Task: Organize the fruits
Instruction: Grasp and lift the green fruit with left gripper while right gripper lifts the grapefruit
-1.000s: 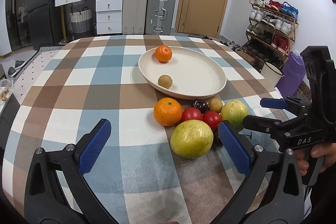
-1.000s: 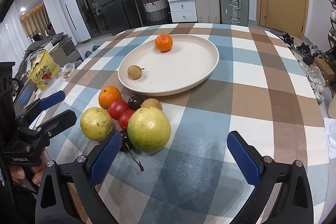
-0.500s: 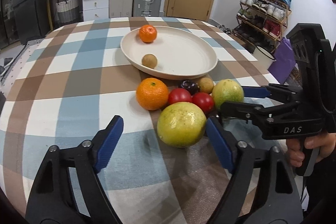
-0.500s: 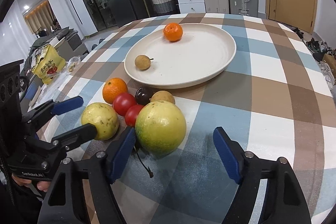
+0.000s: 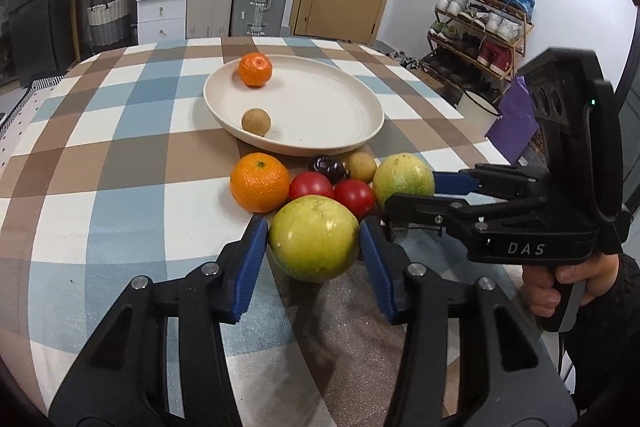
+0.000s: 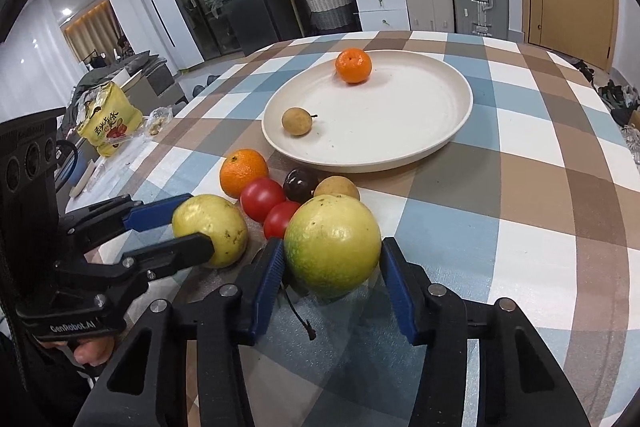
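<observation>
On the checked tablecloth [image 5: 100,155], left wrist view: my left gripper [image 5: 314,239] sits around a big yellow-green fruit [image 5: 314,238]. Its jaws have just been closing, and the blue pads [image 5: 250,259] now touch the fruit on both sides, so it is clamped on it. Behind it a cluster: an orange [image 5: 259,182], two tomatoes [image 5: 311,185], a dark purple fruit [image 5: 327,167], a small tan fruit [image 5: 361,167] and a second yellow-green fruit [image 5: 403,175]. My right gripper [image 5: 412,193] comes in from the right, one pad on each side of that second fruit. The cream plate [image 5: 320,143] beyond holds an orange [image 5: 255,69] and a small brown fruit [image 5: 256,122].

Right wrist view: my right gripper [image 6: 332,247] has the second fruit [image 6: 332,245] between its pads [image 6: 268,279]; jaws just been closing, both pads against the skin, clamped. A loose stem [image 6: 298,311] lies on the cloth under it. My left gripper [image 6: 188,227] enters from the left, gripping the other yellow-green fruit [image 6: 214,227]. Orange [image 6: 243,171], tomatoes [image 6: 262,198], purple fruit [image 6: 299,183], tan fruit [image 6: 337,187] sit just behind. Plate [image 6: 400,159] further back, well apart from both grippers.
</observation>
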`<state>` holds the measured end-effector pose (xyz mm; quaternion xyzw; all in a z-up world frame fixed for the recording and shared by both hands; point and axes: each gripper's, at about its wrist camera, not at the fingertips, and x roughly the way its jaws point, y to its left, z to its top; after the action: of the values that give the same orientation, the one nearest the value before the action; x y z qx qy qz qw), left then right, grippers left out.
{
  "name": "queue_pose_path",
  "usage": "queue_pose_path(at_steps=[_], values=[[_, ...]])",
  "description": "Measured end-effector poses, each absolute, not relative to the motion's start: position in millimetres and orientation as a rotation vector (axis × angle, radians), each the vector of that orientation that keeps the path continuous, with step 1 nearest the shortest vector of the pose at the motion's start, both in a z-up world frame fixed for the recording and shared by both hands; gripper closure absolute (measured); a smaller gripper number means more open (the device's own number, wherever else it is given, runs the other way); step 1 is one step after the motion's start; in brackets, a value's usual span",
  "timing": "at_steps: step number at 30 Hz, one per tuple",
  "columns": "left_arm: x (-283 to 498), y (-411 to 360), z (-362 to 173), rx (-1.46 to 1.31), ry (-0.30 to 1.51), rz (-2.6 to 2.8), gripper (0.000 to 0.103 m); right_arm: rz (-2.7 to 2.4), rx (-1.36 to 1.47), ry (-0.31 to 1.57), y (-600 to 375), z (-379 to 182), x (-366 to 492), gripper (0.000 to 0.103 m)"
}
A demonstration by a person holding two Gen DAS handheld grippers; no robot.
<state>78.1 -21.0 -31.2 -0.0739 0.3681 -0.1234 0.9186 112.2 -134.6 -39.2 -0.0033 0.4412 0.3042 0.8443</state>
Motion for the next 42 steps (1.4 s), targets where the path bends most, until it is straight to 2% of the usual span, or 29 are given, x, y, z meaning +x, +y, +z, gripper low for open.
queue_pose_path(at_steps=[24, 38, 42], values=[[72.1, -10.5, 0.4, -0.165, 0.634, -0.214, 0.060, 0.643, 0.053, 0.815, -156.8, -10.1, 107.3, 0.053], [71.4, -24.9, -28.2, -0.072, 0.722, -0.196, 0.063, 0.641, 0.038, 0.844, -156.9, -20.4, 107.9, 0.053], [76.4, -24.6, -39.4, -0.113, 0.794, -0.252, 0.055, 0.641, 0.039, 0.843, -157.1, -21.0, 107.7, 0.053]])
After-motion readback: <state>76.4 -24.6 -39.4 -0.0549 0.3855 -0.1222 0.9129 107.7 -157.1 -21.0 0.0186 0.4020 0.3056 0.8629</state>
